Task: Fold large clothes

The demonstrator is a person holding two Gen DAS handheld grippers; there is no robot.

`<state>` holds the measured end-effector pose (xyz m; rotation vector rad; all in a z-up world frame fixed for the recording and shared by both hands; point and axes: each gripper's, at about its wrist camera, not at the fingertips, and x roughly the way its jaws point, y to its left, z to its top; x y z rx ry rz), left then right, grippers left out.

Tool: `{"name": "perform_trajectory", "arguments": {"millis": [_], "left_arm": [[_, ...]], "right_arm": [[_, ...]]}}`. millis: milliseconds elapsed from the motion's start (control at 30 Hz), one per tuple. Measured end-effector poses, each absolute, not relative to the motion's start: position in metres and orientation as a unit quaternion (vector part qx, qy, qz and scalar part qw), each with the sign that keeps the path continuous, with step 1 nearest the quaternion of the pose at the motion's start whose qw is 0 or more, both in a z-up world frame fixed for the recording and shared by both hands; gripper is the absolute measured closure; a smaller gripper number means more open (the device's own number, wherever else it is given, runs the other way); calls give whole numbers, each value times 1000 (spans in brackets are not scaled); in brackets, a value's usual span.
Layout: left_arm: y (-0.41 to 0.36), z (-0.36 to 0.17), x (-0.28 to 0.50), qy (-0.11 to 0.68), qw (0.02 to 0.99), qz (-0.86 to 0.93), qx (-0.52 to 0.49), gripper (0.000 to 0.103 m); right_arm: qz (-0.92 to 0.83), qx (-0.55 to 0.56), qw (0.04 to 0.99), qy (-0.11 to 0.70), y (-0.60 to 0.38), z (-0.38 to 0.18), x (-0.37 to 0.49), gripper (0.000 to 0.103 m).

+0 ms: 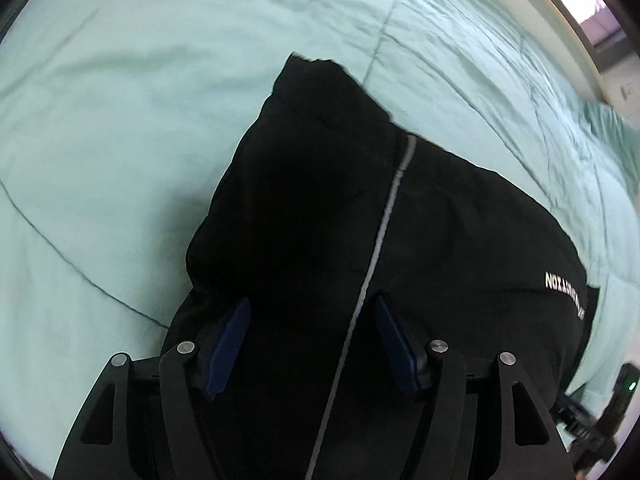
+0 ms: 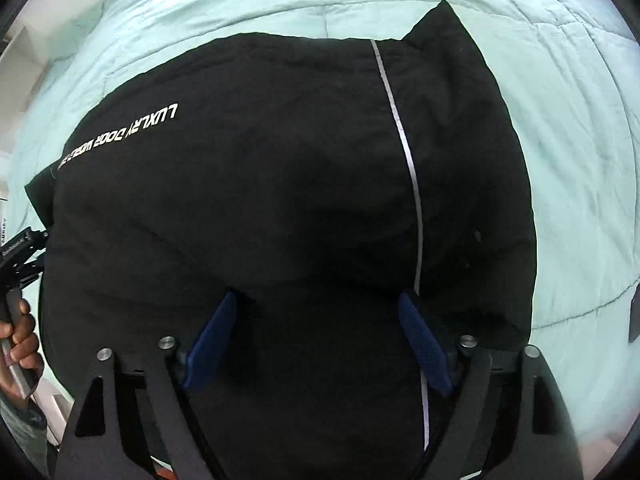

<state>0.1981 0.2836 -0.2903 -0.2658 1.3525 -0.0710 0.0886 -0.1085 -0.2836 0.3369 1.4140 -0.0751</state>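
Observation:
A large black garment (image 1: pixel 320 208) lies bunched in a folded heap on a mint-green quilt (image 1: pixel 120 100). A thin grey stripe (image 1: pixel 380 236) runs down it, and white lettering (image 1: pixel 564 280) sits near its right edge. My left gripper (image 1: pixel 312 300) hangs over the near part of the garment, its blue pads (image 1: pixel 228 344) well apart, pinching no cloth. In the right wrist view the same garment (image 2: pixel 260 200) fills the middle, with its lettering (image 2: pixel 120 132) and stripe (image 2: pixel 408 160). My right gripper (image 2: pixel 317 296) stands open above it, its pads (image 2: pixel 424 344) spread wide either side of bare cloth.
The quilt (image 2: pixel 580 140) spreads around the garment on all sides. A window frame (image 1: pixel 580 12) runs along the top right of the left wrist view. A person's hand (image 2: pixel 20 340) holds a tool handle at the left edge. A small dark object (image 2: pixel 634 316) lies at the right edge.

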Motion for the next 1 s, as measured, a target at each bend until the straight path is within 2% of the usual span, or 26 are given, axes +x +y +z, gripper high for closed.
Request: {"name": "perform_trajectory", "arguments": {"millis": [133, 300, 567, 767, 1000], "left_arm": [[278, -257, 177, 606, 784, -61, -116, 36], [265, -193, 146, 547, 826, -92, -96, 36], [214, -98, 102, 466, 873, -138, -47, 36], [177, -40, 74, 430, 889, -152, -30, 36], [152, 10, 55, 420, 897, -134, 12, 36]], "right_arm": [[-35, 162, 745, 646, -115, -268, 80, 18], [-43, 172, 751, 636, -123, -239, 64, 18], [-36, 120, 819, 559, -116, -133, 49, 18], [-27, 121, 859, 497, -107, -59, 37, 18], [-28, 111, 871, 477, -87, -25, 22, 18]]}}
